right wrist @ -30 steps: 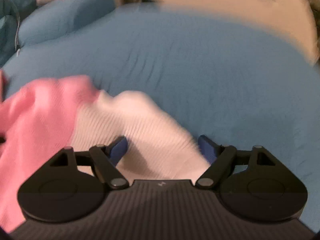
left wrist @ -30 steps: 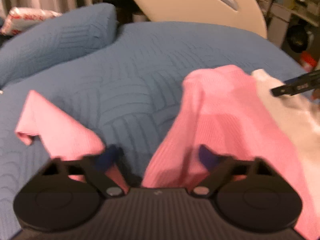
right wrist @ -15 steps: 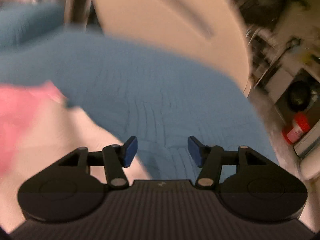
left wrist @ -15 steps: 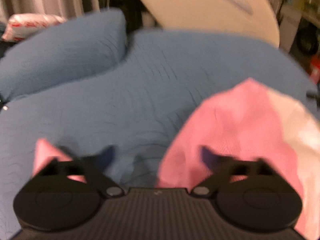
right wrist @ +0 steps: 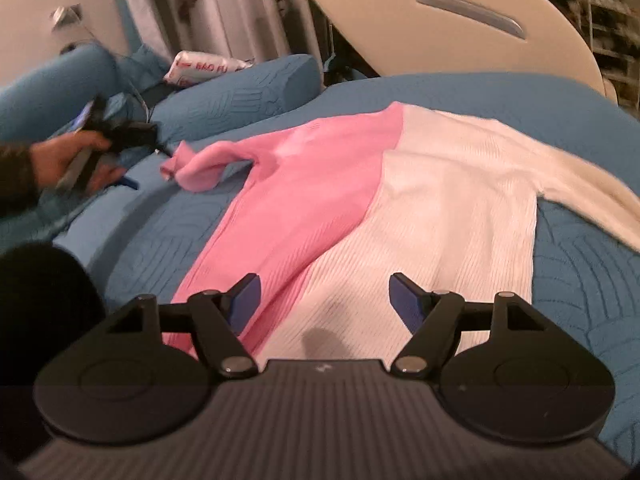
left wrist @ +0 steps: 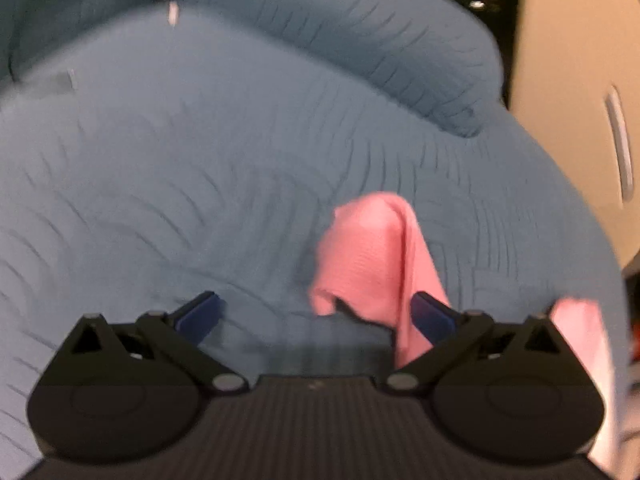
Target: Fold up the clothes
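Right wrist view: right gripper point(right wrist: 325, 298) hangs with fingers spread wide, nothing between them, just above the hem end of the sweater point(right wrist: 360, 208). Sweater lies flat on the blue bedspread point(right wrist: 580, 280), pink half to the left, white half to the right, seam running diagonally. Long axis goes from the hem near the gripper away to the shoulders at the far side. White sleeve point(right wrist: 588, 184) trails off right, pink sleeve point(right wrist: 208, 160) stretches left, cuff crumpled. Left gripper point(right wrist: 102, 142), held in a hand point(right wrist: 60, 156), sits just beside that pink cuff; contact unclear, blurred. Blue pillow point(right wrist: 240, 92) beyond, a white packet point(right wrist: 204, 68) behind it, beige board point(right wrist: 460, 24) at the head. Left wrist view: left gripper point(left wrist: 316, 314) fingers spread, gripping nothing. Pink sleeve point(left wrist: 372, 256) stands bunched up near the right finger point(left wrist: 430, 314), fold draping just beside it. Bedspread point(left wrist: 180, 180) fills the rest, pillow point(left wrist: 380, 40) beyond. Frame is motion-blurred.
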Demonstrator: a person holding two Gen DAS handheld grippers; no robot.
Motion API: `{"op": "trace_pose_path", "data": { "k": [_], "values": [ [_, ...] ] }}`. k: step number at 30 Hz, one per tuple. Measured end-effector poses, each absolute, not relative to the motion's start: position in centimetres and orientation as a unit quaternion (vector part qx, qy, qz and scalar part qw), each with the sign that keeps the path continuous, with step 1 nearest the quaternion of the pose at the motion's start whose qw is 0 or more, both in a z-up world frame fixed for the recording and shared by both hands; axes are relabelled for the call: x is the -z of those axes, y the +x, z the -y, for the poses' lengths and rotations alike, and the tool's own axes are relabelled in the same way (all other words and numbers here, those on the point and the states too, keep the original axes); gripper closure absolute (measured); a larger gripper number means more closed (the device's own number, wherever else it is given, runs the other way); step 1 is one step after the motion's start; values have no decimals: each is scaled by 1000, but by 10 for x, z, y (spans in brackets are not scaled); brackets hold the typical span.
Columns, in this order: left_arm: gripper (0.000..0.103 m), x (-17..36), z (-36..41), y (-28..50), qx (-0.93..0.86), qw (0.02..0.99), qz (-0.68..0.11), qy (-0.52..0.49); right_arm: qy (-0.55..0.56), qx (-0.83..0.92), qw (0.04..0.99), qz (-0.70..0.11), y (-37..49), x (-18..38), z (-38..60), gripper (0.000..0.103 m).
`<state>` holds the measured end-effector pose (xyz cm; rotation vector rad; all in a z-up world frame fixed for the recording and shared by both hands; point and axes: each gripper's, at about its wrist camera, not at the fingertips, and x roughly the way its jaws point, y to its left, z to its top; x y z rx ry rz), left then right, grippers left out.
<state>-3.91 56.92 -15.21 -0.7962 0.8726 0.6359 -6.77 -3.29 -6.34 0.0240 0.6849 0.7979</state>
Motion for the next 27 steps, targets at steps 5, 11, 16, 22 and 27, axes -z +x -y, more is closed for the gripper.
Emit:
{"op": "trace_pose_path", "data": {
  "k": [5, 11, 16, 22, 27],
  "values": [
    [92, 131, -559, -61, -245, 816, -347, -393, 6, -380, 872, -307, -72, 41, 16, 30],
    [74, 32, -503, -227, -270, 847, -131, -439, 24, -362, 886, -287, -59, 40, 21, 30],
    [21, 9, -465, -324, -344, 845, -36, -409, -5, -336, 888, -314, -42, 44, 11, 30],
    [5, 40, -441, -314, -324, 895, -204, -230, -36, -357, 874, -329, -45, 40, 5, 30],
    [5, 90, -461, -258, -302, 856, -320, -272, -36, -362, 874, -323, -55, 36, 11, 30]
  ]
}}
